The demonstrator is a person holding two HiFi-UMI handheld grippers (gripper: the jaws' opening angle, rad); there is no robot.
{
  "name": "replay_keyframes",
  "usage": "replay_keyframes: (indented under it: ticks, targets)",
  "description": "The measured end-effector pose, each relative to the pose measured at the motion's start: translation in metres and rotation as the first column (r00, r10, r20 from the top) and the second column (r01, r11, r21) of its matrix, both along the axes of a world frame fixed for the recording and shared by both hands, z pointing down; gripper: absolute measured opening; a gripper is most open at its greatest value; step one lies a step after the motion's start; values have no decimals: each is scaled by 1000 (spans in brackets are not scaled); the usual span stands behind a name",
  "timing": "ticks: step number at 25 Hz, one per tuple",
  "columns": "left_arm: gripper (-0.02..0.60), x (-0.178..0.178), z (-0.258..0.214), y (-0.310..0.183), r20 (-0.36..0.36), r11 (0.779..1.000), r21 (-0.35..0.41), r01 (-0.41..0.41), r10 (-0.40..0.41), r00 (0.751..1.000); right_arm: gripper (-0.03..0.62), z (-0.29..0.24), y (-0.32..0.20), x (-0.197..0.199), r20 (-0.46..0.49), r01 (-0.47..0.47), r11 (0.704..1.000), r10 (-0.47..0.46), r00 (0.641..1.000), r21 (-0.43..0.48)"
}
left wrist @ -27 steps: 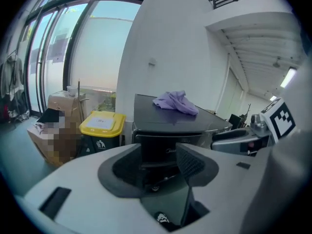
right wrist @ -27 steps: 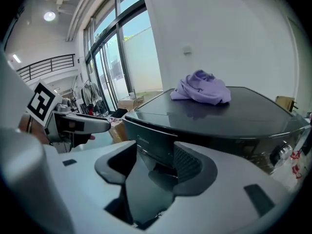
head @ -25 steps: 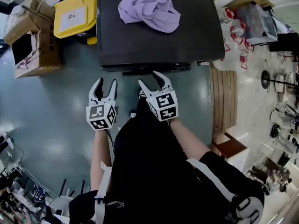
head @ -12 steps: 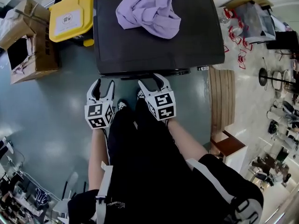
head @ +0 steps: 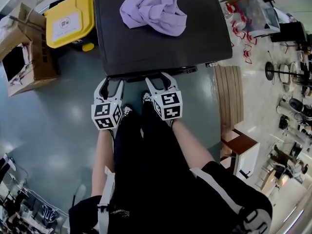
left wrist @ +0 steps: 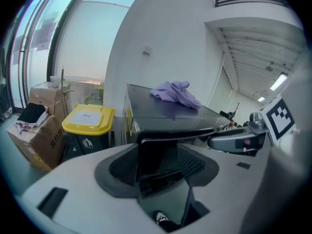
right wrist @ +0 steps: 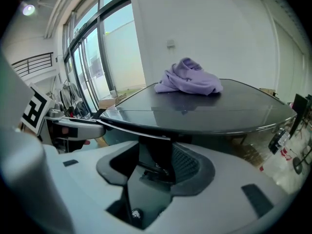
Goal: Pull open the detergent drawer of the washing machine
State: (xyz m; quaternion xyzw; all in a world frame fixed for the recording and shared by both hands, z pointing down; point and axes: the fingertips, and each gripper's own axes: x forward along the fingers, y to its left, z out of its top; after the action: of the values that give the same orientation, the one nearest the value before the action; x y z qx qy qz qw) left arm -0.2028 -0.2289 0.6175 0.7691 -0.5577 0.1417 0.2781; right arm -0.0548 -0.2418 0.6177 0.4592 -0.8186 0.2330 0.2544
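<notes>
Washing machine (head: 146,52) faces the person, its detergent drawer (left wrist: 157,157) apparently the dark panel under the lid's front edge. Left gripper (head: 111,82) gapes before it. Right gripper (head: 157,78), jaws apart but just narrowing around the front lip, likely should seat squarely, then pull straight back.

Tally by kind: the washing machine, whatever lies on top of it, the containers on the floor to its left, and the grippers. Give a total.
Washing machine: 1
Purple cloth: 1
Yellow-lidded bin: 1
Cardboard boxes: 2
Grippers, left and right: 2
Total: 7
</notes>
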Motion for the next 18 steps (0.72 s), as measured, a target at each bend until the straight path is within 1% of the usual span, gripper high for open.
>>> replay_keyframes:
  ticks: [3,9,18]
  targets:
    - [233,0,1,-1,-20,1000,-6,-12,12,1000,215,0,-1,-1,-10,-24,1000,24,1000,-3]
    - [235,2,0,-3,-49,1000,-10,-9,8,999,216,-1,-3,1,-22,-53,999,53,998,-7]
    - [235,1,3,1,-31,999,-34,-31,30,999,213,1,1,-1,-39,-60,998,60,997,-22]
